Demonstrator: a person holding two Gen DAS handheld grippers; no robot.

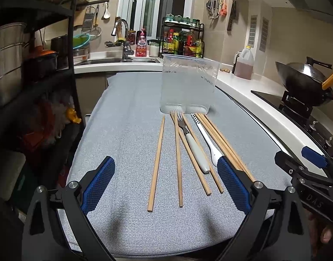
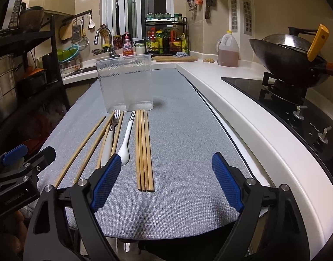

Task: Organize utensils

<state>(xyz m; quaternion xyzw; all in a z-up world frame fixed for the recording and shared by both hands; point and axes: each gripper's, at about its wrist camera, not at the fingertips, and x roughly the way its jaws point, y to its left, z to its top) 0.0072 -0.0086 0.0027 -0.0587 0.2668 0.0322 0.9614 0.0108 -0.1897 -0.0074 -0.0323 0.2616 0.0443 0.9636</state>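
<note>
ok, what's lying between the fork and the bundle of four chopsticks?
The white spoon with the striped handle end, lying between the fork and the four-chopstick bundle. One loose chopstick lies there too. Clearest in the right wrist view.

Home kitchen; sink w/ tap [image 1: 122, 35], wok [image 2: 286, 50] on gas hob, sauce-bottle rack [image 1: 182, 37], hung utensils.

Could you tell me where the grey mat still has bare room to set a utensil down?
Free: the strip between the bundled chopsticks and the mat's counter-side edge, and left of the lone chopstick. Crowded: before the clear container, around fork and spoon.
</note>
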